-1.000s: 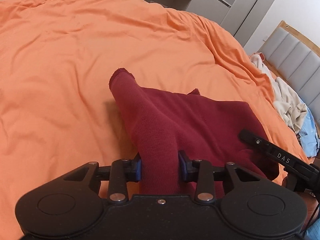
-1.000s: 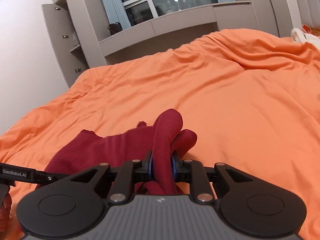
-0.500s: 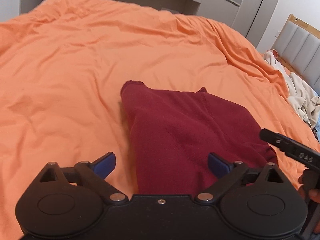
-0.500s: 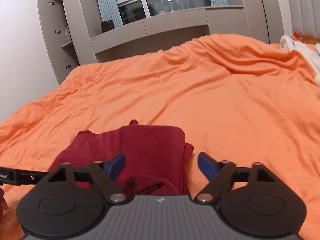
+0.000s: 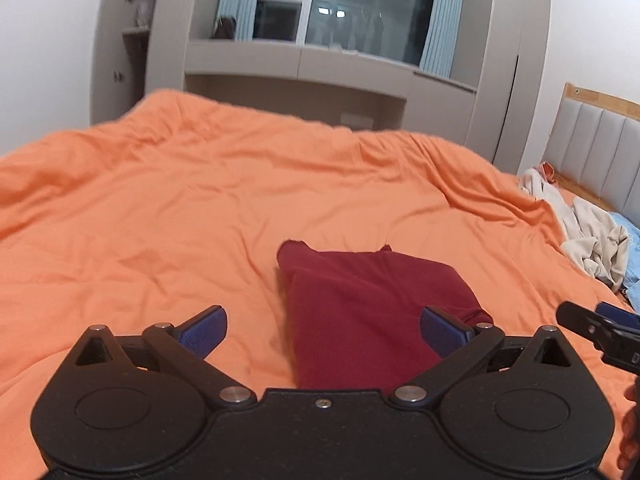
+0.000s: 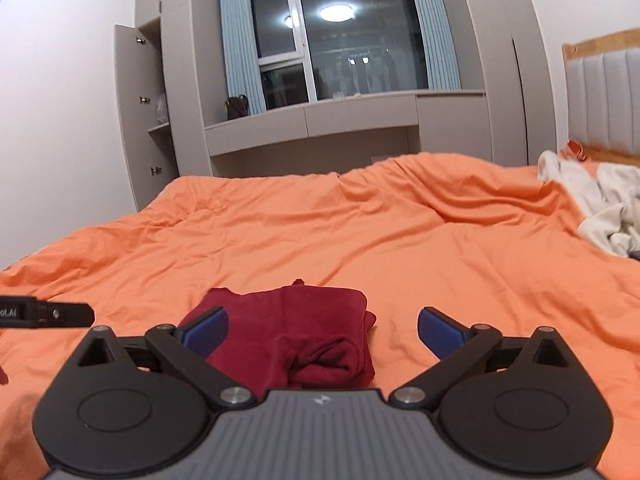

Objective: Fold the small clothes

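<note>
Nearest the left wrist camera, the left gripper (image 5: 323,330) stands with its jaws spread wide, blue pads (image 5: 204,330) well apart and gripping nothing. The dark red garment (image 5: 368,312) lies between and beyond them, flat on the orange bedspread (image 5: 160,220), folded into a rough rectangle with one small corner poking up at its far edge. At the right edge of this view, part of the other tool's black body shows over the bedspread.

In the right wrist view, the right gripper (image 6: 322,330) is likewise fully spread and holds nothing. The dark red garment (image 6: 296,328) rests just ahead of it, nearer the left pad than the right, with a bunched roll of fabric at its near right corner. The black side of the left tool juts in at the left edge.

The garment sits on the near part of the bed, toward the near edge, with open orange bedspread (image 6: 400,240) beyond it, wrinkled into long ridges. At the far right side of the bed, by the grey padded headboard (image 6: 604,100), lies a heap of pale clothes (image 6: 600,208). Past the bed's far edge stand grey built-in cabinets (image 6: 320,120) under a window (image 6: 340,40) with light blue curtains.
</note>
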